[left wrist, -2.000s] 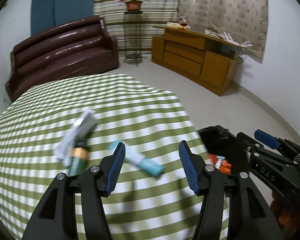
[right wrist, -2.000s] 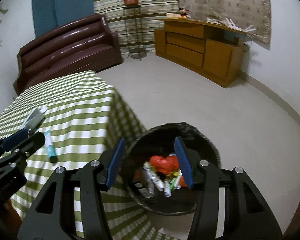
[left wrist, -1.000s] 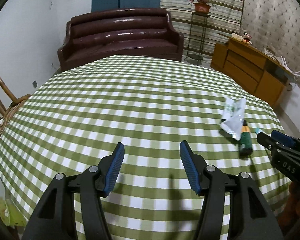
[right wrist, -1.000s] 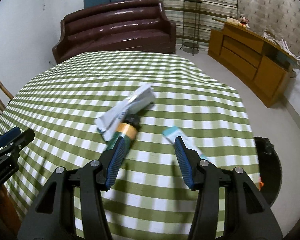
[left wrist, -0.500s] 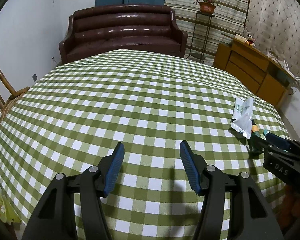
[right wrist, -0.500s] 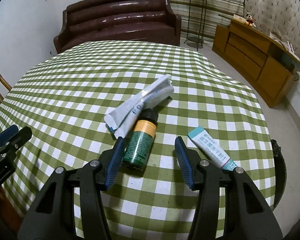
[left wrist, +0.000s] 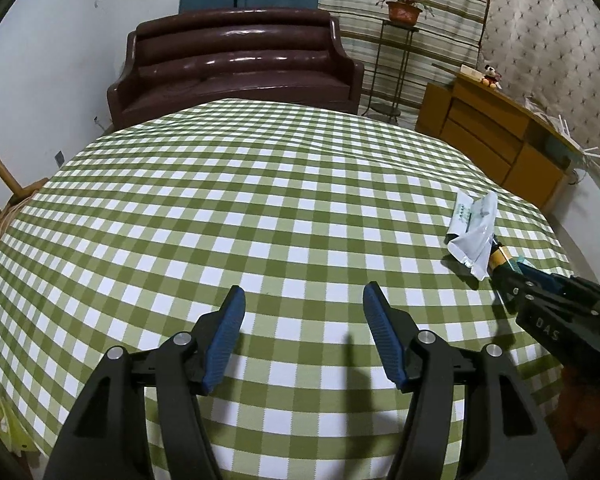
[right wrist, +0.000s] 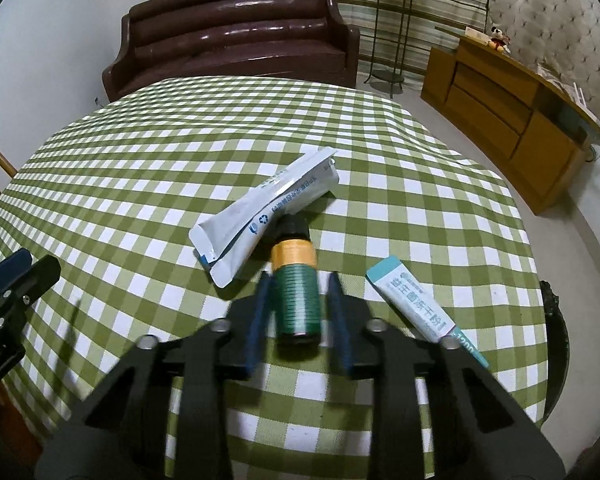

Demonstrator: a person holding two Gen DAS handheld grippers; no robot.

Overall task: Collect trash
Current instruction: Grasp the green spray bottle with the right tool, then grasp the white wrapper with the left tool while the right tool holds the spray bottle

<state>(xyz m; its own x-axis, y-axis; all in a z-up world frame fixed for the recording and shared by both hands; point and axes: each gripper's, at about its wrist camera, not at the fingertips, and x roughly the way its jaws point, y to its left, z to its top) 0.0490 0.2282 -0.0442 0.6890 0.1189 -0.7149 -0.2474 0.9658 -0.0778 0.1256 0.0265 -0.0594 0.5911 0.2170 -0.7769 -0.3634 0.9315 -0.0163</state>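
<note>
- Left gripper hovers spread and empty over bare tablecloth, well left of the bottle.
- Pouch overlaps the bottle's cap; lift gently.
- Right gripper, jaws just closing, brackets the bottle; contact unclear, so squeeze firmly mid-body.
- Sachet lies just right.

Checked table bears pouch, bottle, perhaps sachet.

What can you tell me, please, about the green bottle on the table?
The bottle is small and dark green with ribbed sides, an orange band and a black cap. It lies on its side on the checked cloth, cap under the white pouch. The right gripper straddles it, jaws just closing; contact is blurred.
</note>
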